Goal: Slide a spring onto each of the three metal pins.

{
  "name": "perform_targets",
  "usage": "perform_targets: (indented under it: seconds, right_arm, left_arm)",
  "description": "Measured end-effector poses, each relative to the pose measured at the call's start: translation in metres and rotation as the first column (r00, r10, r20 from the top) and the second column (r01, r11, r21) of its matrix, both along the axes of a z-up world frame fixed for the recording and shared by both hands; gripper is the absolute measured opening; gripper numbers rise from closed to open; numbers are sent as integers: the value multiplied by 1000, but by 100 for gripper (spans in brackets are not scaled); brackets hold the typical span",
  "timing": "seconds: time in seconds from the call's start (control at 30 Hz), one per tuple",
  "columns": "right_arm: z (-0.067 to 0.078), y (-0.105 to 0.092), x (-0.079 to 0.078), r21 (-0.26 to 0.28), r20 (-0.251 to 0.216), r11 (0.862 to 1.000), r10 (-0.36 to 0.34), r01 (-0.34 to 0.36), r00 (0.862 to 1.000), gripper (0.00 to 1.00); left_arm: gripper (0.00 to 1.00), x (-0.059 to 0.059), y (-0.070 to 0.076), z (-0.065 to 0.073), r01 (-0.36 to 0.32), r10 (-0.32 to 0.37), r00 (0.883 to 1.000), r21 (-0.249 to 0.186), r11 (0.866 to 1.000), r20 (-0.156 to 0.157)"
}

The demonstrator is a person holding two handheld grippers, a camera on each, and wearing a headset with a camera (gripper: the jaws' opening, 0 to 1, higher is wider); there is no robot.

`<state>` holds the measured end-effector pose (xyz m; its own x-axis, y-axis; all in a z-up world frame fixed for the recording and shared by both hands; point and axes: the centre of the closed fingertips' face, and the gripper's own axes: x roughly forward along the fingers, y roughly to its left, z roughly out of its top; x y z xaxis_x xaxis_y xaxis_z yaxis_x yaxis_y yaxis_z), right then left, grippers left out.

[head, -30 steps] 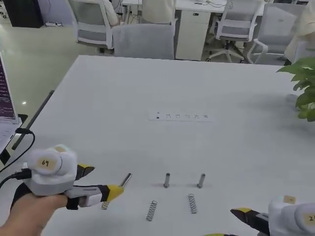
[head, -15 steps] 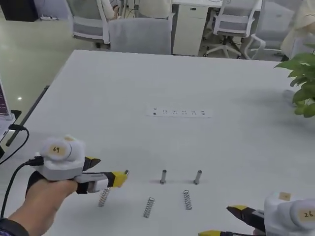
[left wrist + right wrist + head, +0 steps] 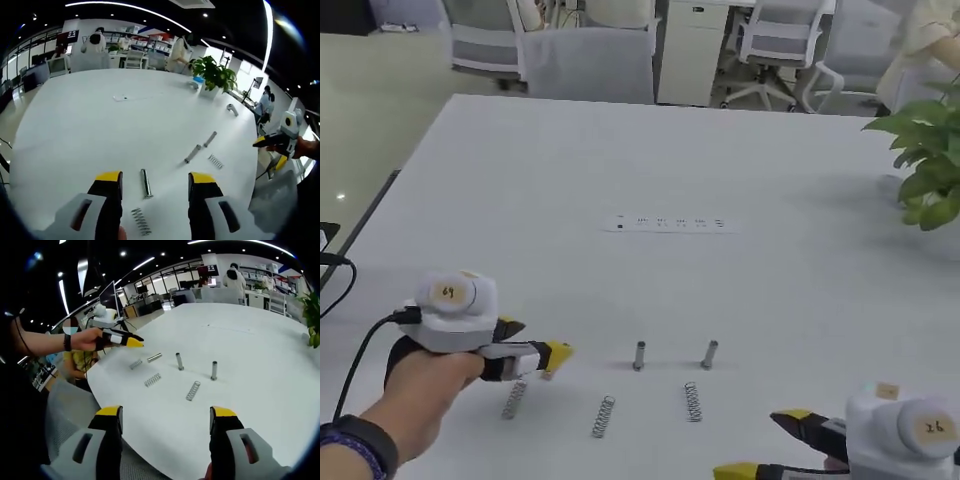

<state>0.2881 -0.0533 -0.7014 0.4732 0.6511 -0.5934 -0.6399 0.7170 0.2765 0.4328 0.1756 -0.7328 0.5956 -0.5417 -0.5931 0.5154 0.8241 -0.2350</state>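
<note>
1. Nearest, at the near right bench edge: the yellow-tipped right tool (image 3: 763, 444). Its jaws are spread and nothing is between them.
2. Near left: the yellow-tipped left tool (image 3: 556, 352), hand-held low over the white bench (image 3: 800, 260). Its jaws are parted and empty.
3. Next, a row of three small coiled steel springs lies loose on the bench: left spring (image 3: 513, 399), middle spring (image 3: 603, 416), right spring (image 3: 692, 401). They are well apart, and none is on a pin.
4. Just beyond the springs, two short grey metal pins stand upright and bare: middle pin (image 3: 639, 355) and right pin (image 3: 709, 354).
5. The third grey metal pin (image 3: 145, 182) lies flat on the bench, in line between the left tool's jaws and apparently untouched.
6. Progress, by judgement: 0 of 3 springs are fitted, so all three remain.
7. View comparison: in the head view the left tool's tip covers most of the flat pin. The left gripper view shows it plainly. The right gripper view shows it lying apart from that tip.
8. Farthest: a flush white socket strip (image 3: 667, 223).
</note>
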Motion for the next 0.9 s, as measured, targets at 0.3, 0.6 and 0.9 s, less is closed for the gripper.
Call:
perform_targets:
  seconds: [0.3,0.6,0.9]
  right_arm:
    - [2,0,2,-2,3,1000,4,-4,1000,70]
    - [-2,-1,0,-11,-6,1000,13,-13,1000,70]
    - [-4,-2,-1,-16,-14,1000,15,-15,1000,70]
  left_arm:
    - [40,11,-1,-19,-11,12,999,22,1000,-45]
    - [29,15,-8,-38,-4,9,996,55,998,-94]
    - [17,20,-12,-55,-7,19,990,87,996,-138]
